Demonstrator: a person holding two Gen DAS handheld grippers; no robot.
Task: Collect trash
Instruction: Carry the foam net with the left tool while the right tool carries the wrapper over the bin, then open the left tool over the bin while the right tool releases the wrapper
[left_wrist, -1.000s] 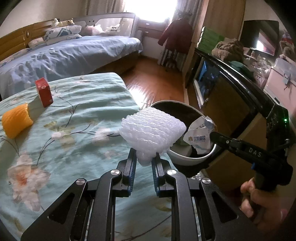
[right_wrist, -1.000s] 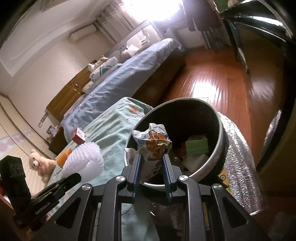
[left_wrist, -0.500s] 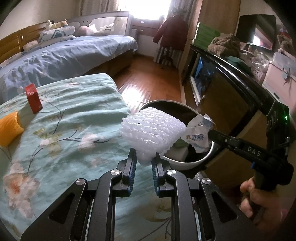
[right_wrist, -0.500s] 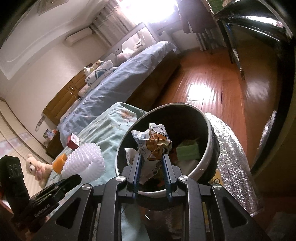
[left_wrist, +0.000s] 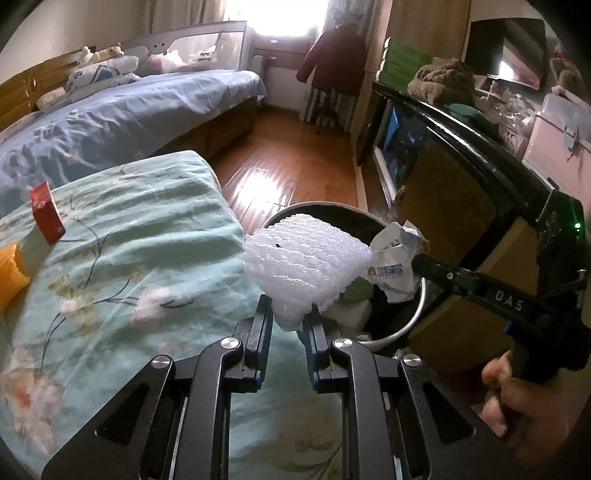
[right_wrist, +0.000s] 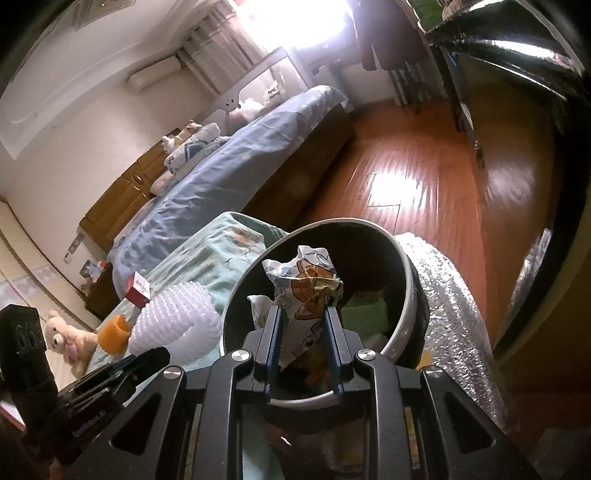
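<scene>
My left gripper (left_wrist: 288, 314) is shut on a white foam net sleeve (left_wrist: 306, 266) and holds it over the near-left rim of the round trash bin (left_wrist: 417, 314). My right gripper (right_wrist: 303, 314) is shut on a crumpled printed wrapper (right_wrist: 306, 291) and holds it above the open bin (right_wrist: 406, 266). The wrapper also shows in the left wrist view (left_wrist: 395, 266). The foam sleeve also shows in the right wrist view (right_wrist: 173, 321). The bin holds a green item (right_wrist: 365, 310) and other scraps.
A red carton (left_wrist: 46, 212) and an orange foam piece (left_wrist: 11, 273) lie on the floral green bedspread (left_wrist: 129, 280). A dark cabinet (left_wrist: 461, 192) stands right of the bin. A silver foil mat (right_wrist: 447, 317) lies under the bin on the wooden floor.
Both grippers have moved toward and over the bin with their loads. The bin now sits more directly under the wrapper and the foam sleeve.
</scene>
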